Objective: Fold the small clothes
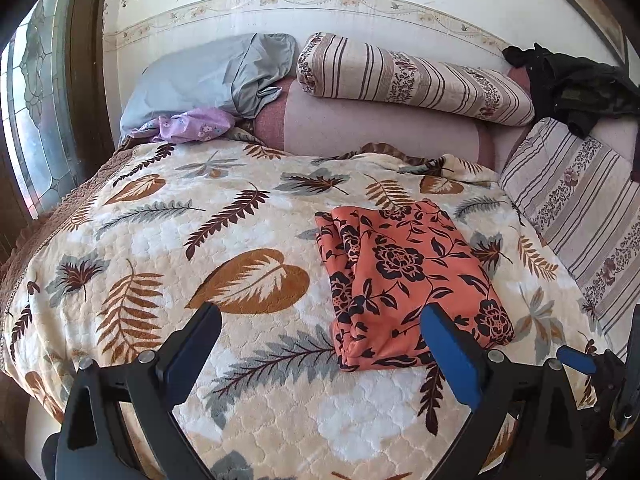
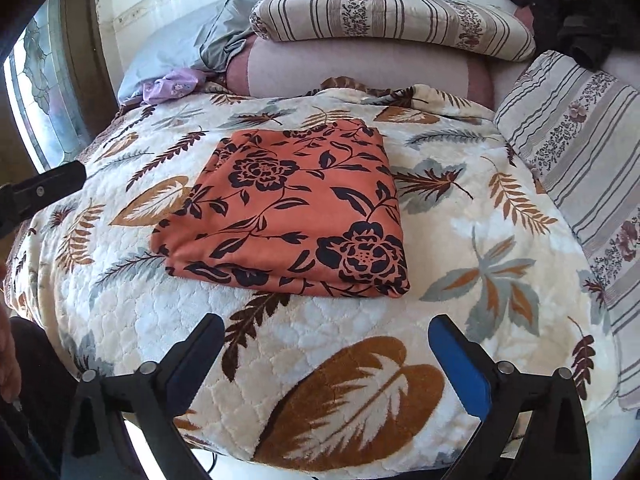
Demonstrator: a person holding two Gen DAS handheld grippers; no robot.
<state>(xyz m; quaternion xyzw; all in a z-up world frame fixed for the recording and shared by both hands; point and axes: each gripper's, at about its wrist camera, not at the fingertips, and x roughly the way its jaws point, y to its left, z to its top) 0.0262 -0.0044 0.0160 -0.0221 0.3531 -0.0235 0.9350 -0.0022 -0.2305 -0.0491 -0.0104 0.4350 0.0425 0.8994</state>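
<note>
An orange garment with black flowers lies folded into a neat rectangle on the leaf-patterned blanket. It also shows in the right wrist view, in the middle of the bed. My left gripper is open and empty, just in front of and left of the garment's near edge. My right gripper is open and empty, hovering just short of the garment's near edge. The left gripper's tip shows at the left of the right wrist view.
Striped bolsters and a grey pillow lie at the head of the bed. A purple cloth sits at the back left. A dark garment lies at the back right. A window is on the left.
</note>
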